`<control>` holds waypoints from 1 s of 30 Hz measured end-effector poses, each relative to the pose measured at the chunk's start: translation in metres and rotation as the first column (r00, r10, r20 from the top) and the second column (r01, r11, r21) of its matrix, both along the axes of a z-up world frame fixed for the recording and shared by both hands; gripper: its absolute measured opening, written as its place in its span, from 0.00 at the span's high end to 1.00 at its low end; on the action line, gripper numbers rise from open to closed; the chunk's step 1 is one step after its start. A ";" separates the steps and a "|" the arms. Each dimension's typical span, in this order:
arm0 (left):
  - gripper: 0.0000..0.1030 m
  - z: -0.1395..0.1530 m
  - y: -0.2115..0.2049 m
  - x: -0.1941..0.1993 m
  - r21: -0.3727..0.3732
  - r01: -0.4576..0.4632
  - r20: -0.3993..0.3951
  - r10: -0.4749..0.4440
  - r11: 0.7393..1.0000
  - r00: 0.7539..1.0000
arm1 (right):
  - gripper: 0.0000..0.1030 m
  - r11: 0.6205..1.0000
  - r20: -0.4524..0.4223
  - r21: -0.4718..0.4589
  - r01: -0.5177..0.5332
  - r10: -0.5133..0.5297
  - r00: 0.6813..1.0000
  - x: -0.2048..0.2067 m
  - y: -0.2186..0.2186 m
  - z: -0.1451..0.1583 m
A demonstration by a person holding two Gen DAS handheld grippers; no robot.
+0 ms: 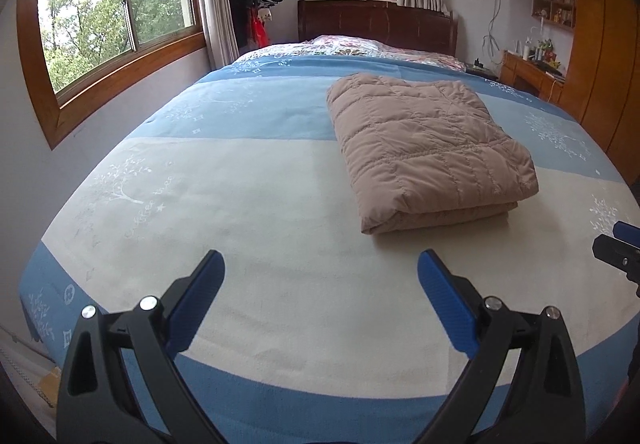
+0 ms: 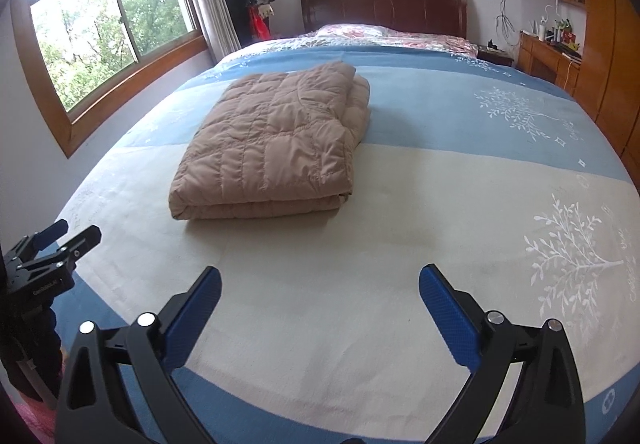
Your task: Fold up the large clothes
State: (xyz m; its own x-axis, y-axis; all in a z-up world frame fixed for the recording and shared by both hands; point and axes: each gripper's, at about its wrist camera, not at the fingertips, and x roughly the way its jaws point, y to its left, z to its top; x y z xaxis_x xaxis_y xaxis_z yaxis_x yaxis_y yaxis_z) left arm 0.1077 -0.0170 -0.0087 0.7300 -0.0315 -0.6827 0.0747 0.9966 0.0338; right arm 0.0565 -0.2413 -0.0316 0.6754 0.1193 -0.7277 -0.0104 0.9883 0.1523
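Bedspread reads "coffee tree"; folded jacket lies flat.

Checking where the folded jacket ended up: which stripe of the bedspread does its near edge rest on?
The cream stripe; the folded jacket reaches back onto the blue stripe.

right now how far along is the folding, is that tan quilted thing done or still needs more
Done: the tan quilted garment lies on the bed as a compact stack of layers, its folded edge toward the cameras. In hand: nothing; the left gripper and right gripper are both open, empty and short of it, over the cream stripe. Left: no other unfolded clothing shows, so the folding looks about finished, apart perhaps from some tidying.
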 end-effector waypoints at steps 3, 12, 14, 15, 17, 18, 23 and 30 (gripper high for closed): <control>0.06 0.001 0.003 -0.007 -0.014 0.007 -0.006 -0.007 1.000 1.000 | 0.04 1.000 -0.015 0.002 -0.009 0.009 1.000 -0.005 0.003 0.000; 0.06 0.001 0.005 -0.020 -0.013 0.014 -0.011 -0.014 1.000 1.000 | 0.04 0.999 -0.015 0.003 -0.033 0.033 0.999 -0.020 0.011 0.002; 0.06 0.001 0.007 -0.021 -0.014 0.011 -0.011 -0.011 1.000 1.000 | 0.04 0.999 -0.014 0.003 -0.034 0.034 0.999 -0.021 0.012 0.003; 0.06 0.001 0.007 -0.021 -0.013 0.010 -0.011 -0.010 1.000 1.000 | 0.04 0.999 -0.014 0.004 -0.035 0.035 0.999 -0.022 0.012 0.003; 0.06 0.001 0.008 -0.023 -0.014 0.008 -0.011 -0.008 1.000 1.000 | 0.04 0.999 -0.016 0.005 -0.036 0.037 0.999 -0.022 0.012 0.003; 0.06 0.001 0.009 -0.023 -0.015 0.008 -0.011 -0.008 1.000 1.000 | 0.04 0.999 -0.016 0.005 -0.036 0.037 0.999 -0.023 0.012 0.003; 0.06 0.002 0.010 -0.024 -0.017 0.009 -0.011 -0.010 1.000 1.000 | 0.04 0.999 -0.015 0.011 -0.040 0.040 0.999 -0.024 0.012 0.002; 0.06 0.003 0.008 -0.025 -0.017 0.012 -0.007 -0.013 1.000 1.000 | 0.04 0.999 -0.017 0.019 -0.044 0.045 0.999 -0.025 0.011 0.001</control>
